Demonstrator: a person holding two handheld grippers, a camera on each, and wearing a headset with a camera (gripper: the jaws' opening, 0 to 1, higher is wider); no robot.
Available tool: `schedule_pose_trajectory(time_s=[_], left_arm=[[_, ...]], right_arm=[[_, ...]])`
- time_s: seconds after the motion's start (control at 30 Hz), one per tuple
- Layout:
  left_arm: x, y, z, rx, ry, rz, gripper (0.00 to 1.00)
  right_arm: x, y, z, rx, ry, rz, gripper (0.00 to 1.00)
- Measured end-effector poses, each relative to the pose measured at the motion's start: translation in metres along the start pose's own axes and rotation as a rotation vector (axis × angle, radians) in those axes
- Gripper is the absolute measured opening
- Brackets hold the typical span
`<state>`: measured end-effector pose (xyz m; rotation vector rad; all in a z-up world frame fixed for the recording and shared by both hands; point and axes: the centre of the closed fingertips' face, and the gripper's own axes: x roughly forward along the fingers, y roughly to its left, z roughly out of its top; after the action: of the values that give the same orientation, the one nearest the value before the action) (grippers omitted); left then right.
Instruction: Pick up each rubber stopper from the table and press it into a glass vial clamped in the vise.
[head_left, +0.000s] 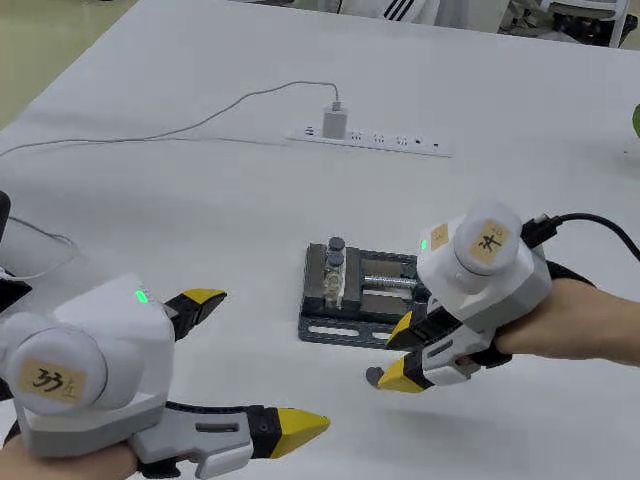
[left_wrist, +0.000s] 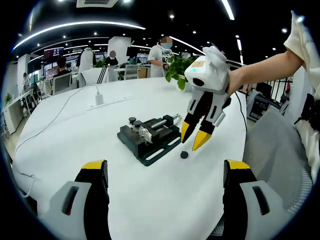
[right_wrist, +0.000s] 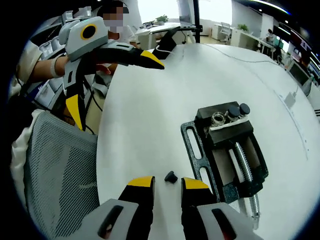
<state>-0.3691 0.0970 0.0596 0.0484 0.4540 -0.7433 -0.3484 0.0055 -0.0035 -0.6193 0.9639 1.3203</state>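
Stopper (right_wrist: 171, 176) lies on surface (head_left: 200, 200) between vise (right_wrist: 227, 145) and near edge, just ahead of right gripper (left_wrist: 190, 144), jaws narrowly parted, empty. Left gripper (head_left: 268, 358) wide, empty. Risk: if I close off-centre, stopper squirts away, perhaps off edge

The left claw (head_left: 255, 362) is held level, its jaws spread wide. The right claw (head_left: 395, 355) tilts downward, jaws a little apart, with the right hand (head_left: 570, 320) gripping it from behind.
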Motion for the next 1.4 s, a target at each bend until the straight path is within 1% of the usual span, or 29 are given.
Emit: schedule_pose_trajectory(time_s=[0.07, 0.2, 0.27, 0.37, 0.53, 0.6, 0.77, 0.9, 1.13, 1.2, 1.23, 1.27, 1.3, 1.33, 1.37, 1.4], left_arm=[[0.001, 0.0, -0.001, -0.002, 0.001, -0.002, 0.95], [0.001, 0.0, -0.002, -0.006, 0.002, -0.005, 0.95], [0.001, 0.0, -0.003, -0.007, 0.002, -0.004, 0.95], [0.001, 0.0, -0.004, -0.011, 0.003, -0.003, 0.95], [0.001, 0.001, -0.006, -0.017, 0.006, -0.003, 0.95], [0.001, 0.0, -0.007, -0.018, 0.008, -0.003, 0.95], [0.002, 0.001, -0.008, -0.019, 0.009, -0.004, 0.95], [0.002, 0.001, -0.007, -0.018, 0.005, -0.003, 0.95], [0.002, 0.0, -0.008, -0.015, 0.008, -0.003, 0.94], [0.002, 0.0, -0.007, -0.018, 0.005, -0.002, 0.94], [0.002, 0.0, -0.007, -0.02, 0.004, -0.002, 0.94], [0.002, 0.0, -0.008, -0.019, 0.005, -0.001, 0.94], [0.002, 0.0, -0.008, -0.019, 0.006, -0.001, 0.94], [0.002, 0.001, -0.008, -0.02, 0.005, -0.001, 0.94], [0.002, 0.001, -0.008, -0.022, 0.004, -0.001, 0.94], [0.002, 0.001, -0.009, -0.022, 0.005, -0.001, 0.94]], right_arm=[[0.003, 0.001, 0.0, 0.034, -0.009, 0.004, 0.12], [0.007, 0.001, 0.0, 0.049, -0.012, 0.0, 0.05], [0.009, 0.0, -0.001, 0.062, -0.009, -0.003, 0.05], [0.011, -0.002, -0.003, 0.055, 0.001, -0.01, 0.04], [0.014, -0.002, -0.003, 0.05, 0.006, -0.007, 0.02], [0.014, -0.002, -0.005, 0.043, 0.017, -0.006, 0.0], [0.014, -0.001, -0.005, 0.041, 0.016, -0.004, 0.0], [0.015, -0.001, -0.006, 0.04, 0.028, -0.009, 0.0], [0.015, 0.0, -0.005, 0.061, 0.034, -0.008, 0.01], [0.016, -0.001, -0.005, 0.058, 0.037, -0.019, 0.0], [0.016, -0.003, -0.005, 0.062, 0.041, -0.032, 0.0], [0.017, -0.003, -0.004, 0.072, 0.038, -0.033, 0.0], [0.017, -0.003, -0.003, 0.076, 0.042, -0.047, 0.0], [0.018, -0.003, -0.003, 0.039, 0.055, -0.062, 0.0], [0.017, -0.004, -0.005, 0.005, 0.081, -0.075, 0.0], [0.018, -0.001, -0.006, 0.027, 0.094, -0.084, 0.0]])
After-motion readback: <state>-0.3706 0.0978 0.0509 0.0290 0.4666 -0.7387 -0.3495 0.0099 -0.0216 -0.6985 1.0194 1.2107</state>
